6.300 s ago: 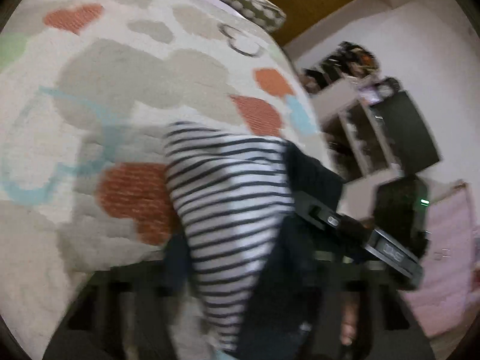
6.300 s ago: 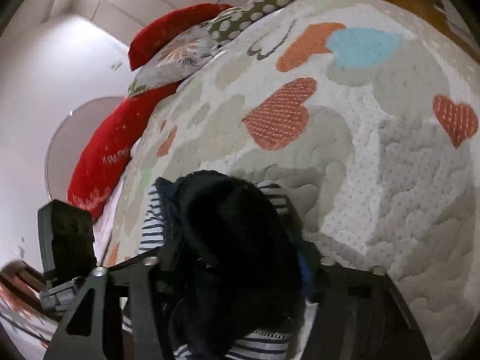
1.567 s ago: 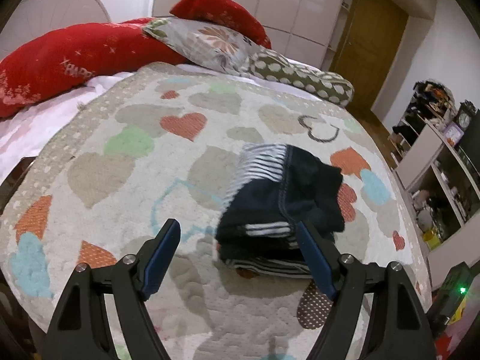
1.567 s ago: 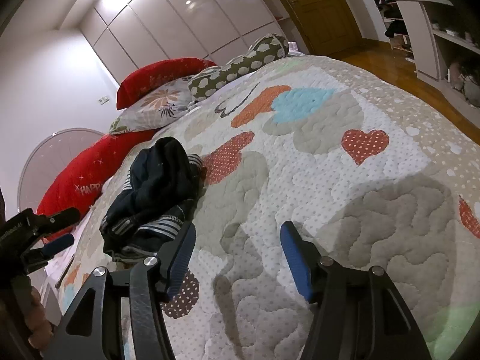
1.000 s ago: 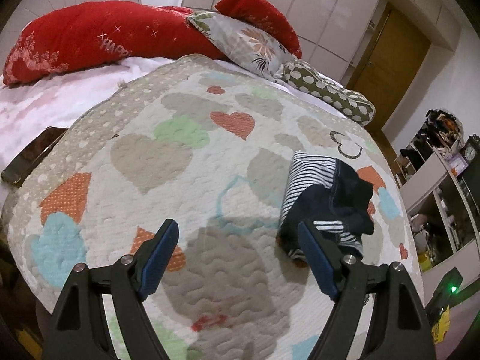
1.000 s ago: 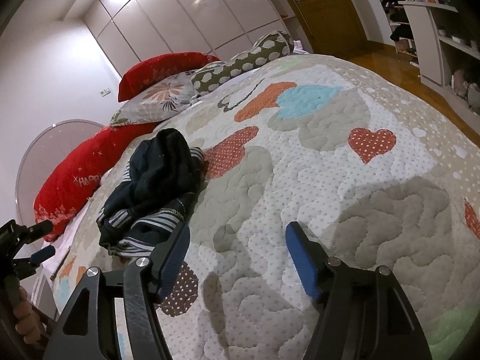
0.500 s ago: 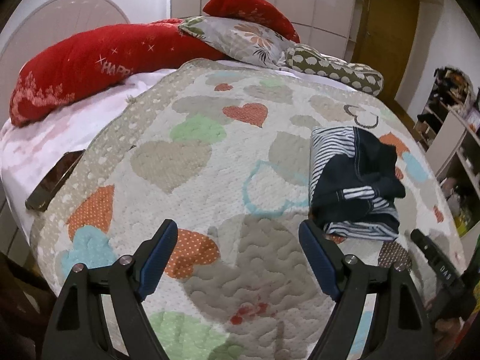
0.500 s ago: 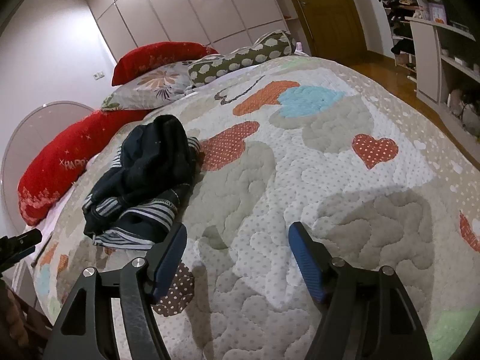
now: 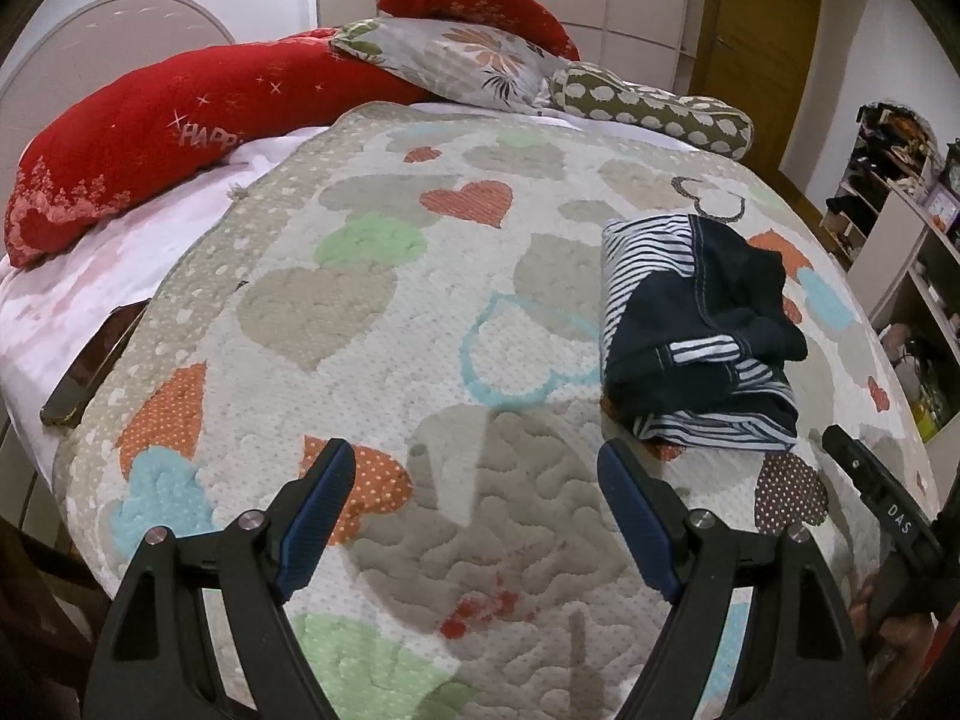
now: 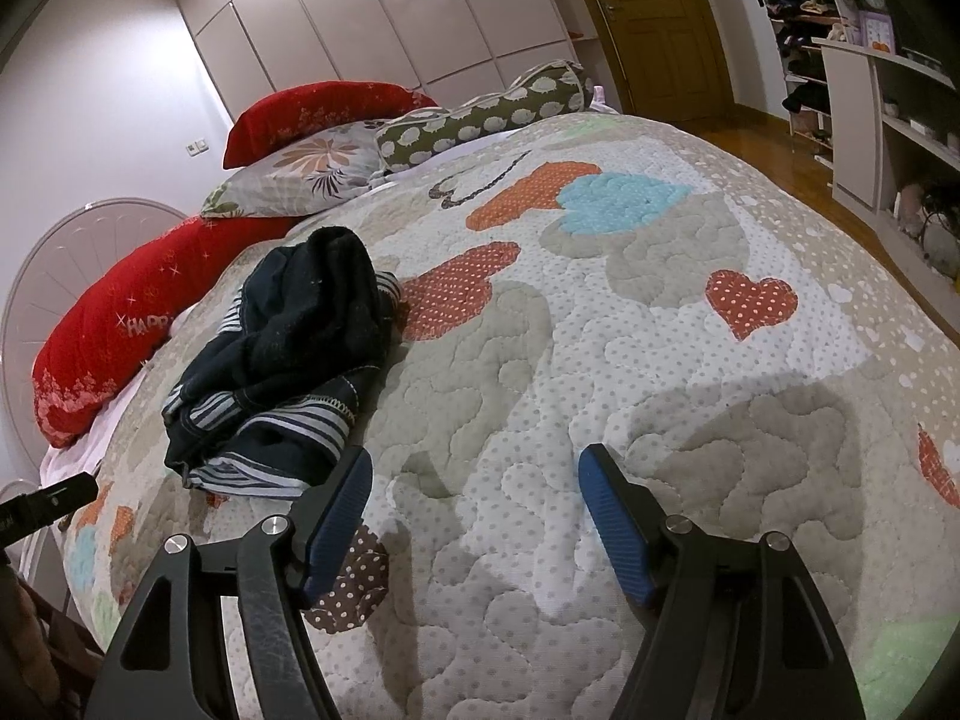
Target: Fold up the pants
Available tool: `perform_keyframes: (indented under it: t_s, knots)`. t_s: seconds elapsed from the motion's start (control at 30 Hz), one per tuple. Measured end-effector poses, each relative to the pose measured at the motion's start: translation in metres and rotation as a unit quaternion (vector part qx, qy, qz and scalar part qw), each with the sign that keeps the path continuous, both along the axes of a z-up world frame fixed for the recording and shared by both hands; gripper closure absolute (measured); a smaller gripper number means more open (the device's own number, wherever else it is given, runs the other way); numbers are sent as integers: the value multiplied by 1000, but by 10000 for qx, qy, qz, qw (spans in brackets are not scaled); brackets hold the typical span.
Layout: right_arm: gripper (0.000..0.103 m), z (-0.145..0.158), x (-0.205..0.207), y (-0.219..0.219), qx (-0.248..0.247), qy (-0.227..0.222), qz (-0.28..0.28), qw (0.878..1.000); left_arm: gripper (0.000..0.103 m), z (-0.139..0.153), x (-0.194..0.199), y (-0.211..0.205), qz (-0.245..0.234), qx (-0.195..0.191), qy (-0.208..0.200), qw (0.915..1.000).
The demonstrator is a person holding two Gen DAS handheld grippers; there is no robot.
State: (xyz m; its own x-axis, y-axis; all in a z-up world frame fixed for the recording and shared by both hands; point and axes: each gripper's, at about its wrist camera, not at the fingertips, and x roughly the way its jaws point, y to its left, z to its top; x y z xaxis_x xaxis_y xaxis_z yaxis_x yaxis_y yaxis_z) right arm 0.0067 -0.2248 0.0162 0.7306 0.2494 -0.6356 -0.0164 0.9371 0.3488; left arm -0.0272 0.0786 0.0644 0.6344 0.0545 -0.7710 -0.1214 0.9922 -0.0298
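Note:
The pants (image 9: 690,324), dark navy with white-striped parts, lie folded in a loose bundle on the heart-patterned quilt (image 9: 372,300). They also show at the left of the right wrist view (image 10: 282,360). My left gripper (image 9: 474,480) is open and empty, held above the quilt's near edge, with the bundle ahead and to its right. My right gripper (image 10: 474,486) is open and empty, with the bundle just beyond its left finger. The right gripper's body shows at the right edge of the left wrist view (image 9: 882,498).
Red pillows (image 9: 150,132), a floral pillow (image 9: 468,60) and a spotted bolster (image 9: 654,114) lie along the head of the bed. A dark flat object (image 9: 90,372) lies at the bed's left edge. Shelves (image 10: 900,120) and a wooden door (image 10: 654,24) stand beyond the bed.
Both grippers let go of the pants and pulled back from the bundle, which now lies still on the quilt. The left view has swung left, so the bundle sits further right.

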Motion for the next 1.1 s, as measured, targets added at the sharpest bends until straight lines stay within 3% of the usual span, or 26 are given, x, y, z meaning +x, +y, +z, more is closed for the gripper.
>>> perform_keyframes:
  t_s: [1.1]
  knots:
    - [27, 0, -1, -1, 11, -7, 0, 10000, 21, -10, 2, -3, -102, -146, 206, 9996]
